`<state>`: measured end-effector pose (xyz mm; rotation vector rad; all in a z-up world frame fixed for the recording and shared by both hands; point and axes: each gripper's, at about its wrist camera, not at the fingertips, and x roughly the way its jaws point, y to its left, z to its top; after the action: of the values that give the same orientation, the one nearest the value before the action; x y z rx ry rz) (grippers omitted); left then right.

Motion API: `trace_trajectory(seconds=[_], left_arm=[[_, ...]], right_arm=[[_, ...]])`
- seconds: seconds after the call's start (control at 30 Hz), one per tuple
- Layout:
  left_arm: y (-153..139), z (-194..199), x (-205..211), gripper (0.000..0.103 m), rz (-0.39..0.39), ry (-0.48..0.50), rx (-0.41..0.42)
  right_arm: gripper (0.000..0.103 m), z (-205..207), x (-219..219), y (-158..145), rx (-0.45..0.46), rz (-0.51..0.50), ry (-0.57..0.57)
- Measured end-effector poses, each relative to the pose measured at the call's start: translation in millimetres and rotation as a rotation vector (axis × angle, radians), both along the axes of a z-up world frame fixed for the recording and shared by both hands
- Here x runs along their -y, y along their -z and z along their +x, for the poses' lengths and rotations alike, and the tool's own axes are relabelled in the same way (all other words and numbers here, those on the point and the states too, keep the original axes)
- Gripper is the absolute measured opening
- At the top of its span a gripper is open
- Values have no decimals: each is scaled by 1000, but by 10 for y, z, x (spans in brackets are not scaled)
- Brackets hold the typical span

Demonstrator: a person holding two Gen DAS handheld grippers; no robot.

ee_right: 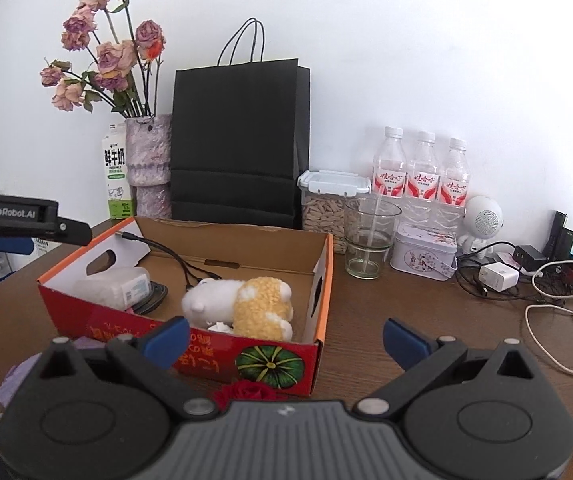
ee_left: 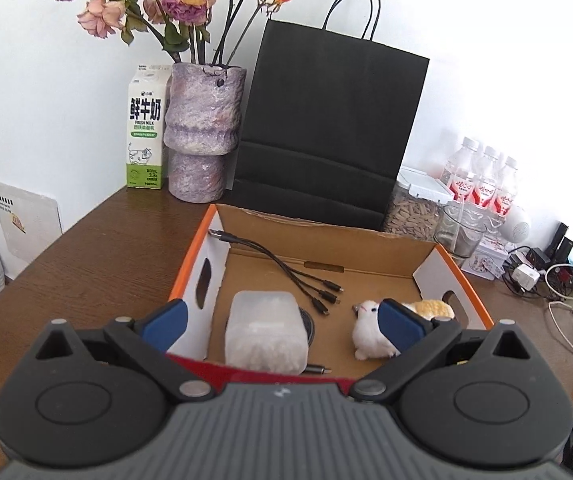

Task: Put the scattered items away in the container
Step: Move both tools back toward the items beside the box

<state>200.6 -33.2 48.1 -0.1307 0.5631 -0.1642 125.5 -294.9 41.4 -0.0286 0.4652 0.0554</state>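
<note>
An open cardboard box (ee_left: 326, 240) with an orange rim and a red front wall (ee_right: 126, 328) stands on the brown table. Inside lie a black multi-head cable (ee_left: 286, 264), a translucent plastic case (ee_left: 266, 328) and a white-and-yellow plush toy (ee_right: 246, 300). My left gripper (ee_left: 282, 326) is open and empty above the box's near wall; its black housing (ee_right: 14, 212) shows at the left of the right wrist view. My right gripper (ee_right: 286, 340) is open and empty before the box's front wall. A small red flower (ee_right: 246, 392) lies on the table just ahead of it.
Behind the box stand a black paper bag (ee_left: 326, 120), a vase of dried roses (ee_left: 202, 128) and a milk carton (ee_left: 146, 128). To the right are a seed jar (ee_right: 326, 208), a glass (ee_right: 368, 236), water bottles (ee_right: 422, 176), a tin (ee_right: 422, 252), chargers and cables (ee_right: 546, 280). Purple cloth (ee_right: 6, 388) lies lower left.
</note>
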Motion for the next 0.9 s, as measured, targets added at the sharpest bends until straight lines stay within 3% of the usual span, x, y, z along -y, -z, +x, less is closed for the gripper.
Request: trace_trajectory(seconds=[0.33,0.53,0.9], left_arm=[[171,-475,-534,103,52,58,-34],[380,-535,-768,103,53,104,-82],[626,-586,-775,103,48,167,-150]], right_arm=[[103,-543,-297,199,-13,2,28],[103,-512,-491,323,-42,-22,41],[103,-424,-469,508,-111,-43,85]])
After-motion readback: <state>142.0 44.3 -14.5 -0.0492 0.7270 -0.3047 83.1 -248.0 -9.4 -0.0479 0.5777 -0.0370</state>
